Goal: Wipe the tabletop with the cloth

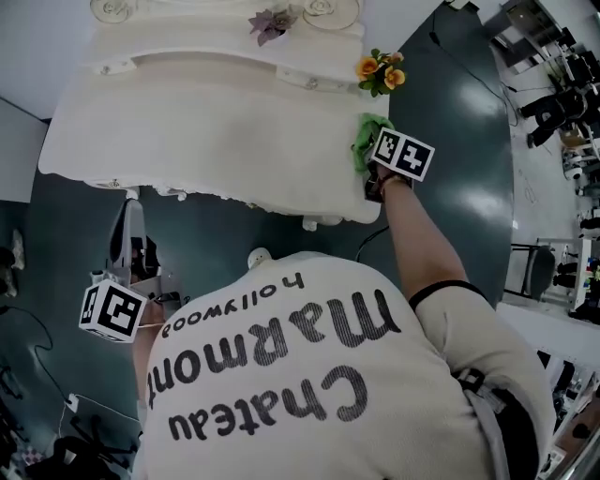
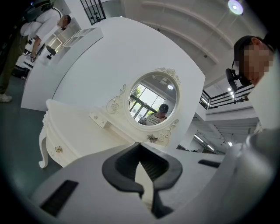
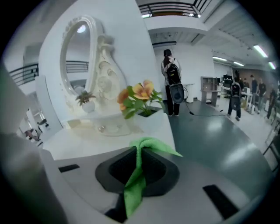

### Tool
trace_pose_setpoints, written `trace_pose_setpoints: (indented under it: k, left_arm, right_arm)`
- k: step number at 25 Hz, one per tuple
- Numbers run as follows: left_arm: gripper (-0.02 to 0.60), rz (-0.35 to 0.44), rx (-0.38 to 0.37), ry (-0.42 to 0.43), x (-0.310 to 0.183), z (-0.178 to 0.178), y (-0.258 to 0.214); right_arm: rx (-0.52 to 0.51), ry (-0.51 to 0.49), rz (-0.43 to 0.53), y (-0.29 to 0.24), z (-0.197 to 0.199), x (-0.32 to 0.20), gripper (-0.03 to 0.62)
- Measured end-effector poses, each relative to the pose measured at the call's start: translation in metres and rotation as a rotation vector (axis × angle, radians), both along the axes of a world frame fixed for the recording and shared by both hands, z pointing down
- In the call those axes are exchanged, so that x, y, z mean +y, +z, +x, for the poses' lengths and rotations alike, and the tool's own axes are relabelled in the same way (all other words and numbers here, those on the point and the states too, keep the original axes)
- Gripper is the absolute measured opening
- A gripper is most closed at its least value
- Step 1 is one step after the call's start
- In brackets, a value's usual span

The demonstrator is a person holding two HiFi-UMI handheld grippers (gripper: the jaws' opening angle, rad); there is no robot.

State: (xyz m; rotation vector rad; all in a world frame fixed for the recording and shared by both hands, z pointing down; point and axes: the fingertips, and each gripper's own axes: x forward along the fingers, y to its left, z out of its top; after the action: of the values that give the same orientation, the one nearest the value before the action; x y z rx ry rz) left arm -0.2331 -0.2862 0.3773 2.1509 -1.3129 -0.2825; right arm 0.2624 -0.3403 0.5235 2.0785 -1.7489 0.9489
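Right claw — cloth between jaws

On the white dressing table, orange flowers are set at 2 o'clock, a small purplish plant at 12, and a green cloth at the 3 o'clock edge.

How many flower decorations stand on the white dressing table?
2. A bunch of orange flowers stands at the right end of the white dressing table; a small purplish plant stands at its back. None seems hidden.
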Motion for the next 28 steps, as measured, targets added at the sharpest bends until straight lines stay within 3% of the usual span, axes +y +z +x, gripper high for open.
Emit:
trace_pose_setpoints:
  k: [4, 8, 15, 18, 20, 22, 28]
  left_arm:
    - [0.008, -0.002, 0.007, 0.0, -0.006, -0.007, 0.001]
    - [0.008, 0.007, 0.004, 0.007, -0.008, -0.011, 0.0]
    - [0.008, -0.014, 0.004, -0.047, -0.005, -0.039, 0.009]
    - [0.008, -0.012, 0.01, -0.072, -0.002, -0.051, 0.008]
    - [0.008, -0.007, 0.03, -0.093, -0.001, -0.06, 0.005]
    - [0.008, -0.003, 0.036, -0.111, -0.001, -0.068, 0.004]
    - [0.008, -0.003, 0.016, -0.131, -0.001, -0.078, 0.006]
  right_arm:
    - [-0.105, -0.126, 0.146, -0.029, -0.071, -0.027, 0.048]
    - [-0.176, -0.287, 0.201, -0.046, -0.14, -0.046, 0.048]
    - [-0.21, -0.502, 0.117, -0.028, -0.228, -0.061, 0.048]
    - [-0.333, -0.622, 0.077, -0.025, -0.269, -0.057, 0.048]
    - [-0.448, -0.645, 0.048, -0.027, -0.29, -0.051, 0.048]
    - [-0.481, -0.629, 0.032, -0.027, -0.299, -0.05, 0.048]
    - [-0.299, -0.548, 0.026, -0.006, -0.288, -0.082, 0.049]
